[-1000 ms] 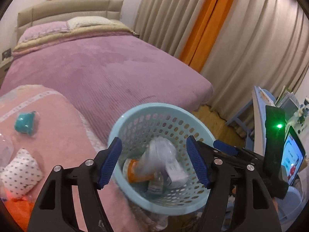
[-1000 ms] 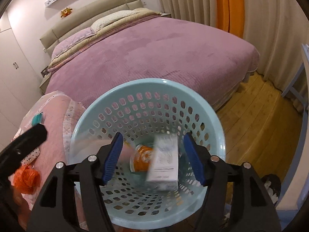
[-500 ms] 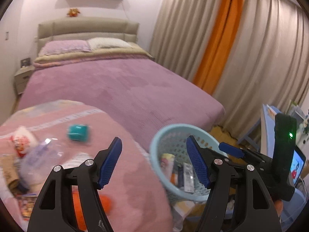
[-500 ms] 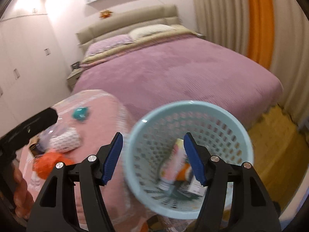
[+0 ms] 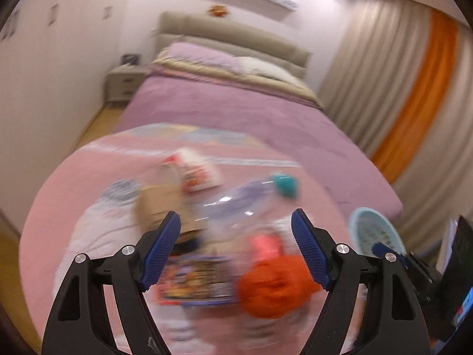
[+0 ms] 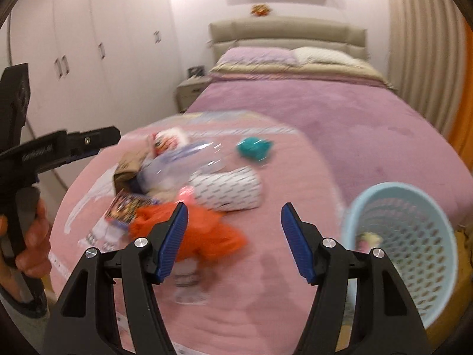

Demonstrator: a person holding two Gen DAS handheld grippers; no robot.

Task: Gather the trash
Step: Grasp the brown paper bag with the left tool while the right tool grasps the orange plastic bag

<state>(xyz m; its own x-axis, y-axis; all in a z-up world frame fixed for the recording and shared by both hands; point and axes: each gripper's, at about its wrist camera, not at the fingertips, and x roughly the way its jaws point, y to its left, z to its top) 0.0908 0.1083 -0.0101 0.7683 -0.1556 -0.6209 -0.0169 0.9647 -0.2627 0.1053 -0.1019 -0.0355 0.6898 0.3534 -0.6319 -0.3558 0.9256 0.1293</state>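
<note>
Pink cloth covers the round tabletop (image 6: pixel 266 281) where the trash lies in a loose, blurred heap. Seen from the right wrist, the right tool (image 6: pixel 233 241) hangs over the near part of the cloth with its blue pads spread wide and nothing between them. A crumpled orange bag (image 6: pixel 204 230) lies at about 10 o'clock from that tool, just beside its left pad. Past it, toward 11 o'clock, sit a colourful printed packet (image 6: pixel 125 208), a brown carton (image 6: pixel 130 167) and a clear plastic bottle (image 6: pixel 189 162), all crowded together. A white patterned pouch (image 6: pixel 229 188) rests at 12 o'clock, and a teal cup (image 6: pixel 254 148) lies beyond it, apart from the heap. The light blue perforated basket (image 6: pixel 414 236) stands at 3 o'clock, off the table's edge, with some trash dimly visible inside.

From the left wrist, the left tool (image 5: pixel 236 248) is likewise wide apart and empty, hovering above the orange bag (image 5: pixel 272 287) and the printed packet (image 5: pixel 198 284). The basket (image 5: pixel 375 230) shows at its 3 o'clock. A purple bed (image 6: pixel 325 103) fills the background.
</note>
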